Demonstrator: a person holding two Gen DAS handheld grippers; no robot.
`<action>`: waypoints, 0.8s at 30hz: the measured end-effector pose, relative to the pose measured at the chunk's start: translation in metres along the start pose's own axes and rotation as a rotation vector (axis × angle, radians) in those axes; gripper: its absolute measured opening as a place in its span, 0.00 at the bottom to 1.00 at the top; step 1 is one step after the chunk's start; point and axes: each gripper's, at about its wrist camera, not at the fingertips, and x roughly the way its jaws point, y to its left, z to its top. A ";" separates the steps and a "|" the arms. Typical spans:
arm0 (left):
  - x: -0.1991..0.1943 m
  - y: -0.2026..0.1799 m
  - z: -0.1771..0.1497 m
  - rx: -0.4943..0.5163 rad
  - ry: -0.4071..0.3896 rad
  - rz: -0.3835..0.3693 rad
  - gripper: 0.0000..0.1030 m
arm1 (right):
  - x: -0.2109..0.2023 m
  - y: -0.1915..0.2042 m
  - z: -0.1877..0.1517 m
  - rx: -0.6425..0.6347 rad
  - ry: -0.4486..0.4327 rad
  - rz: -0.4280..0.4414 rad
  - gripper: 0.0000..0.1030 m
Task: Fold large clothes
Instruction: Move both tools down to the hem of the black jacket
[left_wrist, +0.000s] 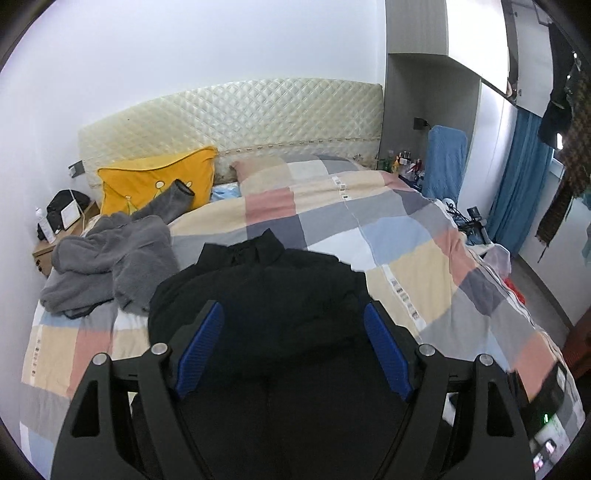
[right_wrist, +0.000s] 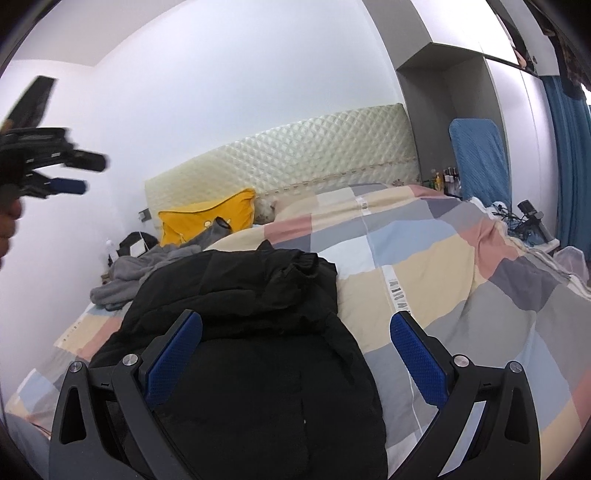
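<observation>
A black padded jacket (left_wrist: 266, 295) lies on the checked quilt of the bed, sleeves folded in, collar toward the headboard. It also shows in the right wrist view (right_wrist: 236, 302). My left gripper (left_wrist: 293, 314) is open and empty, held above the jacket's lower half. It appears in the right wrist view (right_wrist: 85, 173) raised at the far left, blurred. My right gripper (right_wrist: 295, 325) is open and empty above the jacket's right edge. A grey fleece garment (left_wrist: 107, 262) lies crumpled left of the jacket.
The checked quilt (left_wrist: 406, 236) covers the bed. A yellow pillow (left_wrist: 159, 181) leans on the quilted headboard (left_wrist: 240, 114). A nightstand (left_wrist: 48, 251) with small items stands at the left. A blue-covered chair (left_wrist: 445, 162) and cluttered shelf stand at the right.
</observation>
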 end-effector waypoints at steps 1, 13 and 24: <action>-0.006 0.002 -0.004 -0.005 0.007 0.006 0.77 | -0.004 0.005 0.001 -0.003 0.001 0.011 1.00; -0.082 0.035 -0.059 -0.077 0.005 0.003 0.77 | -0.043 0.047 0.011 -0.030 0.010 0.110 1.00; -0.067 0.070 -0.138 -0.054 0.066 0.076 0.78 | -0.057 0.061 -0.009 -0.046 0.113 0.124 1.00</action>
